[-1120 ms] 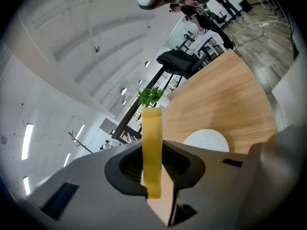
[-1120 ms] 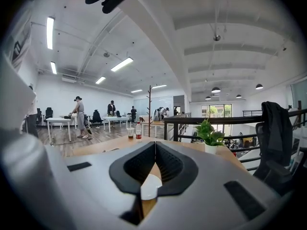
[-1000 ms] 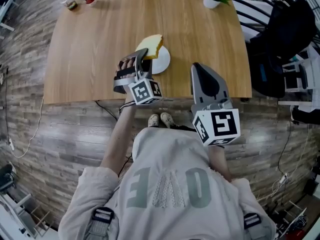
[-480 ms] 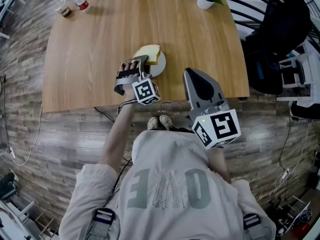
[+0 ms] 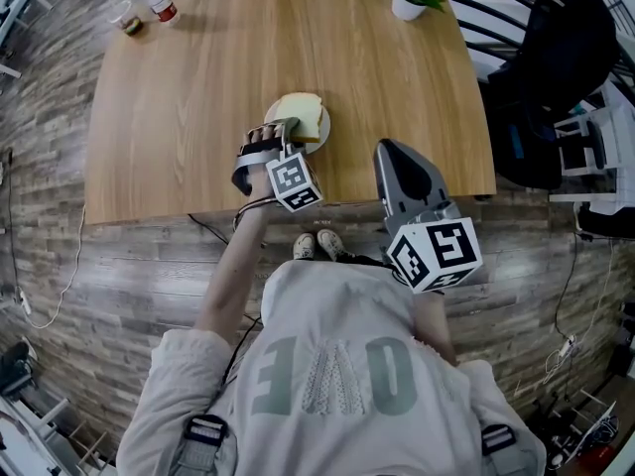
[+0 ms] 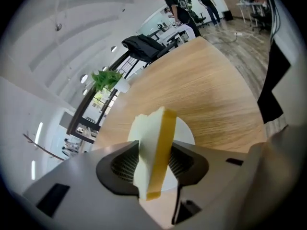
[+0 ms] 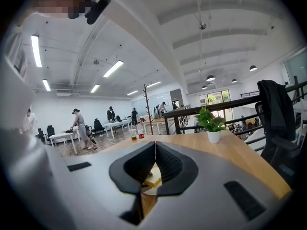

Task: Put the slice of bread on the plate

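The left tool [image 6: 154,152] has just been opening its jaws, yet the pads touch both faces of the slice of bread [image 5: 301,115], pinched at its near edge and tilted over the plate [image 6: 185,131] on the desk [image 5: 179,87]. Soft, light and easily dented, the slice wants a gentle hold near the crust. The plate carries nothing else. The right tool [image 7: 154,150] hovers apart, pressed together and empty.

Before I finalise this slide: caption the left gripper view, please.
Left gripper, its jaws just now opening, slice of bread between them, over the white plate on a wooden table.
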Demonstrator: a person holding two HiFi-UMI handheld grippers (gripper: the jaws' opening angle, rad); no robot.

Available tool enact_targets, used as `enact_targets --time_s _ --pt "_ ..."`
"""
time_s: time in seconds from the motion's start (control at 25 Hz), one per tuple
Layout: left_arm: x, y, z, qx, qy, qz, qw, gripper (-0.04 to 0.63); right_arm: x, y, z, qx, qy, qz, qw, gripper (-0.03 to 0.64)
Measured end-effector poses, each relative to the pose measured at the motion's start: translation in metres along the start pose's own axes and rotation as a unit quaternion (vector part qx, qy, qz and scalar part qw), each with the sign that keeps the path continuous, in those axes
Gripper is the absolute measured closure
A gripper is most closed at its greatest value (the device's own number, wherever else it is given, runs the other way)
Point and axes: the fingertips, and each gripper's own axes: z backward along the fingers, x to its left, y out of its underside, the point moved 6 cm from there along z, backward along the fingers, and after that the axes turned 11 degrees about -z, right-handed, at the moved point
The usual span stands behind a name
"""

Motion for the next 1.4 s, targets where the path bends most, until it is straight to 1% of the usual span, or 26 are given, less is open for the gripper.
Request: enact_targets --time_s 0.08,0.12,0.16,0.24,0.32,0.4,0.48,0.56,0.64,0.72,0.8,0.88,0.96,1.04,1.12,1.16,1.2,1.32,1.36,1.4 --pt "0.001 0.002 -0.003 0.000 0.050 0.040 0.9979 0.371 -0.001 0.001 0.001 -0.002 -0.001 -0.008 1.000 0.598" --pt "0.002 0.003 -0.004 0.001 0.066 0.056 0.9962 0.335 -0.001 0.002 0.001 -0.001 -0.002 -0.009 1.000 0.598" --pt "0.003 0.004 -0.003 0.001 0.075 0.065 0.9951 0.322 0.000 0.003 0.001 0.001 -0.003 -0.008 1.000 0.598" --pt "0.005 0.004 -0.001 -0.006 0.083 0.068 0.9942 0.298 0.001 0.006 0.002 0.006 -0.006 -0.008 1.000 0.598" --pt "0.005 0.001 0.000 -0.020 0.100 0.073 0.9920 0.246 0.001 0.007 0.002 0.008 -0.010 -0.011 1.000 0.598" --pt "0.006 -0.001 0.001 -0.038 0.118 0.078 0.9892 0.218 0.000 0.006 0.001 0.003 -0.011 -0.016 1.000 0.598" --pt "0.009 -0.003 0.002 -0.048 0.122 0.076 0.9884 0.194 -0.001 0.004 0.002 -0.003 -0.010 -0.019 1.000 0.598" --pt "0.013 -0.003 0.004 -0.053 0.120 0.075 0.9885 0.146 -0.001 0.003 0.002 -0.005 -0.012 -0.019 1.000 0.598" --pt "0.020 -0.005 0.010 -0.061 0.110 0.085 0.9884 0.128 0.000 0.004 0.002 -0.003 -0.015 -0.019 1.000 0.598" --pt "0.030 -0.008 0.018 -0.082 0.097 0.121 0.9845 0.126 0.000 0.004 0.000 -0.004 -0.019 -0.018 1.000 0.598" --pt "0.047 -0.012 0.029 -0.117 0.078 0.176 0.9743 0.126 0.000 0.002 -0.001 -0.007 -0.021 -0.015 1.000 0.598" --pt "0.068 -0.016 0.044 -0.159 0.048 0.230 0.9591 0.127 0.000 -0.002 -0.003 -0.011 -0.024 -0.007 1.000 0.598" --pt "0.091 -0.018 0.061 -0.198 0.018 0.275 0.9406 0.127 0.001 -0.008 -0.005 -0.018 -0.028 0.003 0.999 0.598" --pt "0.114 -0.020 0.081 -0.238 -0.007 0.316 0.9186 0.127 0.003 -0.016 -0.007 -0.028 -0.033 0.013 0.999 0.598" --pt "0.138 -0.021 0.106 -0.277 -0.047 0.353 0.8923 0.127 0.006 -0.025 -0.009 -0.041 -0.038 0.021 0.998 0.598" --pt "0.149 -0.020 0.120 -0.297 -0.074 0.372 0.8762 0.127 0.007 -0.029 -0.010 -0.048 -0.040 0.025 0.998 0.598" --pt "0.159 -0.020 0.134 -0.319 -0.100 0.390 0.8577 0.127 0.009 -0.033 -0.010 -0.055 -0.042 0.032 0.997 0.598" --pt "0.177 -0.021 0.179 -0.389 -0.167 0.434 0.7950 0.129 0.013 -0.044 -0.012 -0.074 -0.042 0.056 0.995 0.598" --pt "0.180 -0.021 0.193 -0.404 -0.194 0.442 0.7770 0.130 0.014 -0.046 -0.012 -0.080 -0.041 0.064 0.994 0.598" --pt "0.182 -0.021 0.207 -0.413 -0.225 0.445 0.7625 0.130 0.015 -0.049 -0.012 -0.085 -0.041 0.070 0.993 0.598"
